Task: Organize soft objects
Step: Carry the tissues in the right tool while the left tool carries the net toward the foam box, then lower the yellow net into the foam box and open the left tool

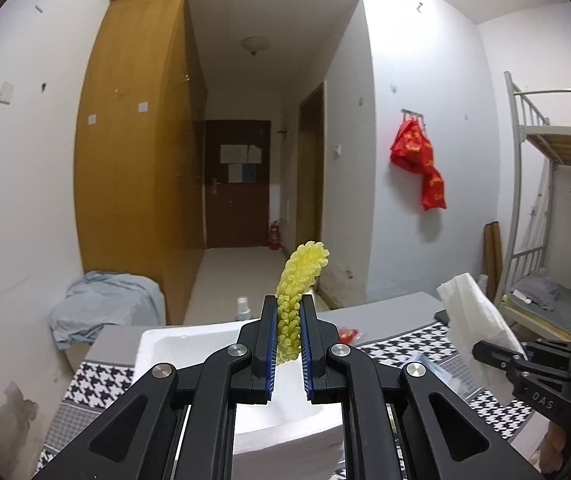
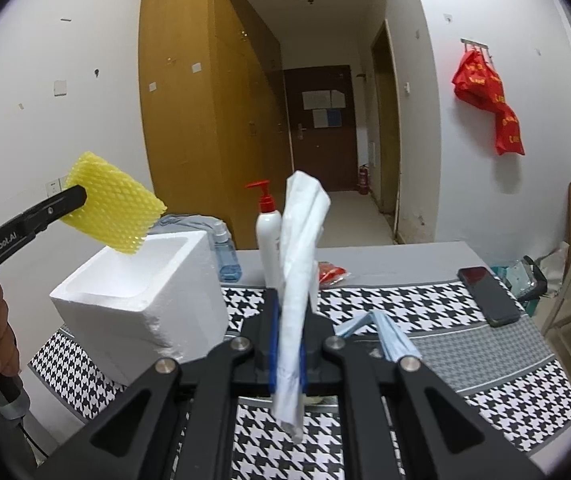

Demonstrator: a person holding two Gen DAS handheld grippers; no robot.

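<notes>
The left gripper (image 1: pixel 288 336) clamps squashy, feather-light foam net (image 1: pixel 295 300) above the box (image 2: pixel 141 292); the right gripper (image 2: pixel 287 344) pinches limp tissue (image 2: pixel 299 264) mid-length.

I read "GenRobot.AI" in white letters on the black body of the left gripper (image 2: pixel 73 199). On the right gripper (image 1: pixel 497 354) I see "DAS". The yellow writing on the red bag (image 2: pixel 487 100) is too blurred to read.
</notes>
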